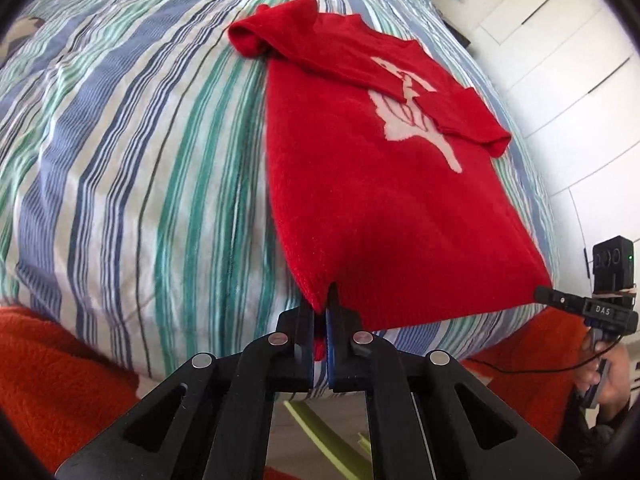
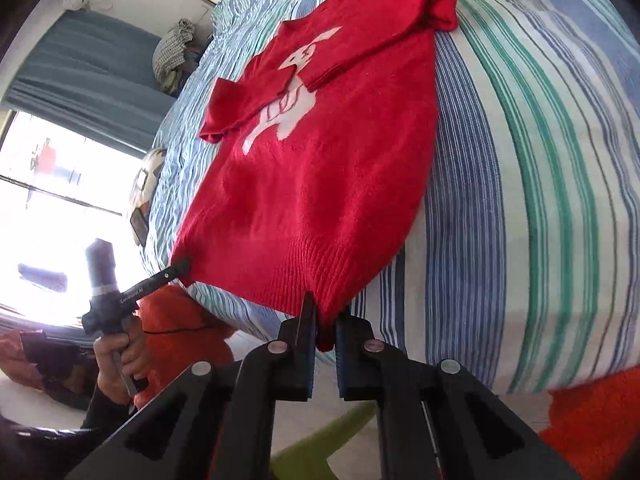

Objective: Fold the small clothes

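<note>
A small red sweater (image 1: 360, 184) with a white animal figure lies flat on the striped bed (image 1: 132, 152), both sleeves folded in across its chest. My left gripper (image 1: 322, 312) is shut on the hem's left corner. My right gripper (image 2: 325, 320) is shut on the hem's other corner, seen on the sweater (image 2: 320, 184) in the right wrist view. Each gripper shows in the other's view: the right (image 1: 544, 294) at the sweater's far hem corner, the left (image 2: 180, 270) likewise.
The striped bedcover (image 2: 520, 184) drops off at the near edge. An orange fuzzy blanket (image 1: 52, 372) lies below the bed edge on both sides. White cupboards (image 1: 560, 60) stand at the right. A bright window and blue curtain (image 2: 80, 76) are at the left.
</note>
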`<state>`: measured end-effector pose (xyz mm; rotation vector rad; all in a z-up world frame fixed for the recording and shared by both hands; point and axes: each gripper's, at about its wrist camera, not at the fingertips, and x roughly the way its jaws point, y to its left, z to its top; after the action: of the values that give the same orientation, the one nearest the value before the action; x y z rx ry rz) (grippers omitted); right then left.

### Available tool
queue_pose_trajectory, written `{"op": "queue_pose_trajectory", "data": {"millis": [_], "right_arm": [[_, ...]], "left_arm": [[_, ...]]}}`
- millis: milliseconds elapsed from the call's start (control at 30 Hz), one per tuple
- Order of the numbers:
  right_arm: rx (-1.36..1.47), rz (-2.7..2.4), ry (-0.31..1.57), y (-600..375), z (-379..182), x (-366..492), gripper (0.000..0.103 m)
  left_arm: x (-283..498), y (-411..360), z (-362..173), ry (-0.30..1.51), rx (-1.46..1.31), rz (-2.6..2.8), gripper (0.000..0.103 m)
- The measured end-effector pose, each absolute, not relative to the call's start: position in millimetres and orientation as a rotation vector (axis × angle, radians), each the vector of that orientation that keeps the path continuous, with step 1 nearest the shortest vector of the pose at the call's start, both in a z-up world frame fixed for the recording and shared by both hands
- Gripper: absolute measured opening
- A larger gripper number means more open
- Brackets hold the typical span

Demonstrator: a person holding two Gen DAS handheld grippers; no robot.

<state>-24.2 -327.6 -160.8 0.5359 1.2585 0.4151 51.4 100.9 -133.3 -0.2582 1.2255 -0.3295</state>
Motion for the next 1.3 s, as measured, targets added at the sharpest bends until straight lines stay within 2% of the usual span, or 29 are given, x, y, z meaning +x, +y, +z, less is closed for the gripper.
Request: {"op": "queue_pose_trajectory", "data": {"millis": [200, 300, 467, 1300], "right_arm": [[0.515, 0.303, 1.395, -326.9, -207.2, -20.6, 0.008], [0.518, 0.266, 1.402, -325.0, -222.6, -22.7, 0.008], [0.562, 0.233, 1.382, -326.8, -228.9, -25.2, 0.007], [0.59, 0.228, 1.36, -332.9, -234.0, -27.6, 0.006]], "left_arm": [[51.4, 79.4, -166.2, 1.302, -0.119, -0.227, 0.002], [53.4, 75.2, -176.9, 1.309, -0.094, -0.189, 0.002], [57.5, 60.7, -187.0, 1.3, -0.018, -0.161, 0.002], [56.4, 59.5, -187.8, 1.282, -0.012, -0.143, 0.002]]}}
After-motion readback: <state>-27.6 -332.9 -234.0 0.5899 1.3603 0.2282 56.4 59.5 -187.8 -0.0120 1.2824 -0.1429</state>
